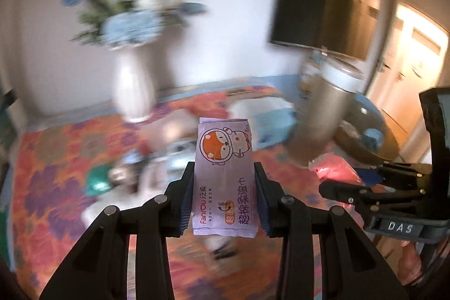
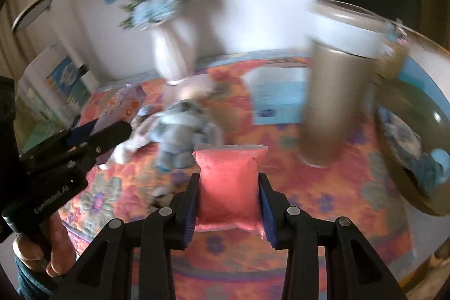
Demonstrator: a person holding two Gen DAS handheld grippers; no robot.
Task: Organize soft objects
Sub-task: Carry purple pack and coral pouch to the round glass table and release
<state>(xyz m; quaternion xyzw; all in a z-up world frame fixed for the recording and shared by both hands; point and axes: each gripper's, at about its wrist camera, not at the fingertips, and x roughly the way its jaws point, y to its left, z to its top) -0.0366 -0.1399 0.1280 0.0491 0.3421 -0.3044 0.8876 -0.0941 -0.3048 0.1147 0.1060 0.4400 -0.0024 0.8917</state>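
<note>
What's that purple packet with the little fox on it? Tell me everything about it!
The purple packet is a soft, shiny plastic pack of wipes. It shows an orange cartoon fox in a round helmet, orange "fanrou" lettering and an "open" flap label. The left gripper squeezes it between both fingers, holding it up flat-faced above the flowery tablecloth, its top sticking out past the fingertips.

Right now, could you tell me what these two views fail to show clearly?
- Left wrist view: heap beyond the wipes pack, motion-blurred and partly hidden by the pack.
- Right wrist view: contents of the round basket, blurred and cut by the edge.
- Right wrist view: pink pouch, no label readable.
</note>
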